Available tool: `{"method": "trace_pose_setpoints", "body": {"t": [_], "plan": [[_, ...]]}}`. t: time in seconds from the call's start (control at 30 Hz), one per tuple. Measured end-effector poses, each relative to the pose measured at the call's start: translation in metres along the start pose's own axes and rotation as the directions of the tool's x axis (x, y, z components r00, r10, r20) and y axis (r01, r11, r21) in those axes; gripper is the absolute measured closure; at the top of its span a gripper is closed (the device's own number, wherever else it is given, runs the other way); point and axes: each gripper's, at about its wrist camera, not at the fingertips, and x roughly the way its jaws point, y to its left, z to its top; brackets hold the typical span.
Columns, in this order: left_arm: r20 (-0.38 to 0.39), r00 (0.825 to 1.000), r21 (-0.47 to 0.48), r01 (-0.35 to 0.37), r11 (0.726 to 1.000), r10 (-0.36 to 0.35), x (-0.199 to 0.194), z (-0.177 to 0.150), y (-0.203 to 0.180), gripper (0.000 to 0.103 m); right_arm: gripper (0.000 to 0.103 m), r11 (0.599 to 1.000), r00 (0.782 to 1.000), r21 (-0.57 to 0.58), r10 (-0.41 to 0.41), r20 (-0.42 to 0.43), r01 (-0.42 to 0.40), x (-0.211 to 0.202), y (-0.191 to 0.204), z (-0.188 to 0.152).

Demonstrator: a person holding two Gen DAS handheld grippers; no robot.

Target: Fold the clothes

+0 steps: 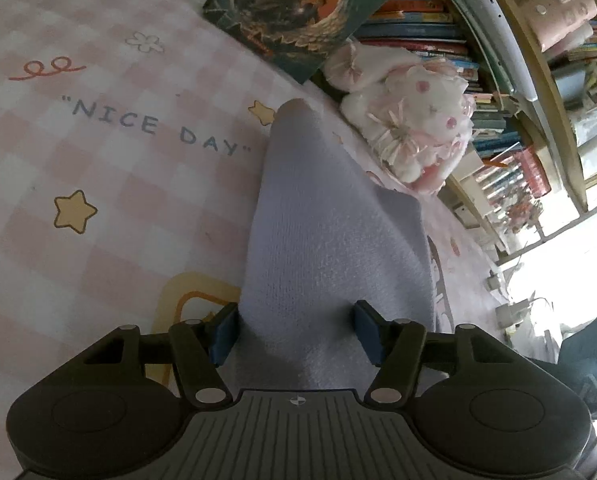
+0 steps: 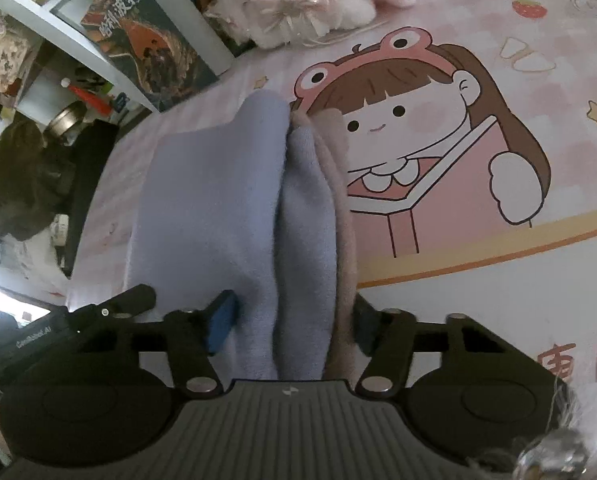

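Spanning both wrist views, a pale lavender-blue knitted garment (image 1: 330, 232) is seen bunched and stretched forward from each tool over a pink checked bedsheet printed with stars and the words "NICE DAY" (image 1: 110, 152).

Left gripper (image 1: 296, 332): blue pads set well apart, the knit passing between them. Fabric reaches the left pad; whether the right pad is touched cannot be told, so a firm hold is not confirmed. From here the cloth tapers to a rounded tip near a yellow star. Its left edge runs straight and clean against the sheet; its right edge steps out in a square corner.

Right gripper (image 2: 288, 326): jaws partly parted, packed with two lavender folds and a beige-pink fleece layer (image 2: 340, 208) along the right side. The left pad is pressed by the knit, the right one mostly hidden behind the beige layer. A deep crease is seen between the two lavender folds.

Open room: wide bare sheet is noted left of the garment in the left view, and over a cartoon girl print (image 2: 414, 128) in the right view. Ahead, room is bounded by a white and pink plush toy (image 1: 410, 120), a dark illustrated book cover (image 1: 294, 12) and crowded bookshelves (image 1: 510, 128).
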Motion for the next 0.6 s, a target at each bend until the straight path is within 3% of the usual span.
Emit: {"method": "trace_pose_setpoints", "body": {"t": [0.13, 0.23, 0.37, 0.5, 0.6], "plan": [[0.01, 1.0, 0.028, -0.009, 1.0, 0.009, -0.007, -0.007, -0.01, 0.058, 0.072, 0.997, 1.0, -0.071, -0.011, 0.026, 0.013, -0.012, 0.005, -0.008], [-0.024, 1.0, 0.082, -0.014, 0.997, 0.016, -0.015, -0.018, -0.027, 0.061, 0.076, 0.989, 0.998, -0.144, -0.035, 0.047, 0.042, -0.027, 0.01, -0.016], [-0.116, 0.993, 0.14, 0.006, 0.99, 0.01, -0.024, -0.041, -0.046, 0.061, 0.076, 0.973, 0.996, -0.214, -0.073, 0.041, 0.08, -0.049, 0.009, -0.031], [-0.198, 0.98, 0.135, 0.022, 0.991, 0.005, -0.025, -0.055, -0.049, 0.055, 0.076, 0.982, 0.997, -0.178, -0.074, -0.021, 0.069, -0.067, -0.008, -0.049], [-0.207, 0.978, 0.133, 0.025, 0.991, 0.003, -0.022, -0.056, -0.048, 0.045, 0.065, 0.991, 0.997, -0.122, -0.063, -0.054, 0.056, -0.073, -0.021, -0.058]]}}
